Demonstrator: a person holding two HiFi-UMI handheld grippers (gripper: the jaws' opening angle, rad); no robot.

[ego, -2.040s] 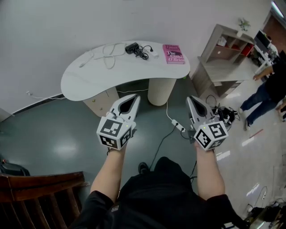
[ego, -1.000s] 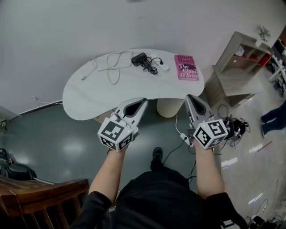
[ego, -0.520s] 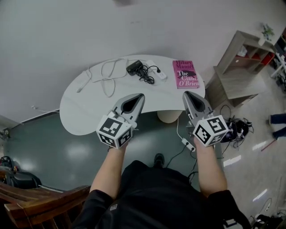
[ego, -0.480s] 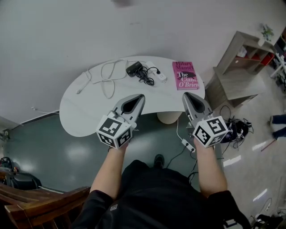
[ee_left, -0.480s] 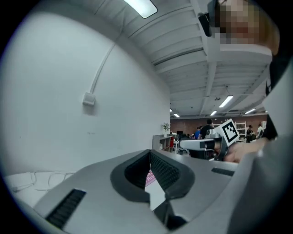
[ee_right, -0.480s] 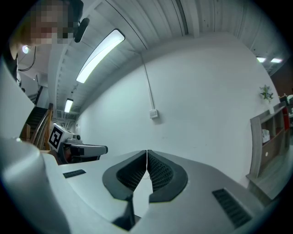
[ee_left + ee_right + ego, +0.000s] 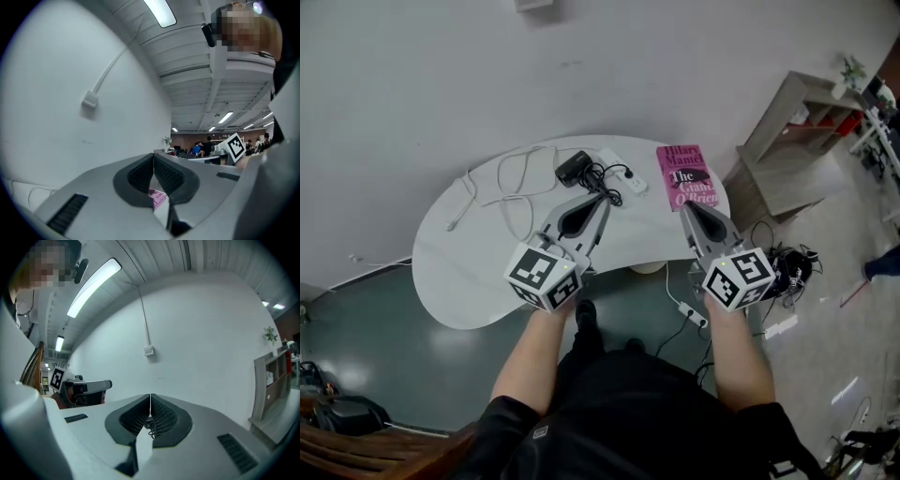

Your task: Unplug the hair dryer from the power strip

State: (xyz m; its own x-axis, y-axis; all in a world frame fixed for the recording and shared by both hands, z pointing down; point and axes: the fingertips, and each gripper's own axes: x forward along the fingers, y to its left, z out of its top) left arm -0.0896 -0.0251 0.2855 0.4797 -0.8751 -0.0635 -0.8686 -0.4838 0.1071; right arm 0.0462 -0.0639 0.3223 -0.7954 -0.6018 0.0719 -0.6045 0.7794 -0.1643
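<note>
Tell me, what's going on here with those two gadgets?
A person at a white table holds a gripper in each hand. The left gripper and right gripper are shut and empty, touching nothing. On the table lie a black hair dryer, its cord apparently plugged into a white power strip, and a pink book.

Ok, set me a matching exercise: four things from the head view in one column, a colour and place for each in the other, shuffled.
Things:
1. hair dryer
2. book
3. loose cable
4. shelf unit

Descriptions:
A. pink, at the right end of the table
B. wooden, on the floor right of the table
C. black, near the table's back edge
D. white, looped on the table's left half

Pairs: 1-C, 2-A, 3-D, 4-B
</note>
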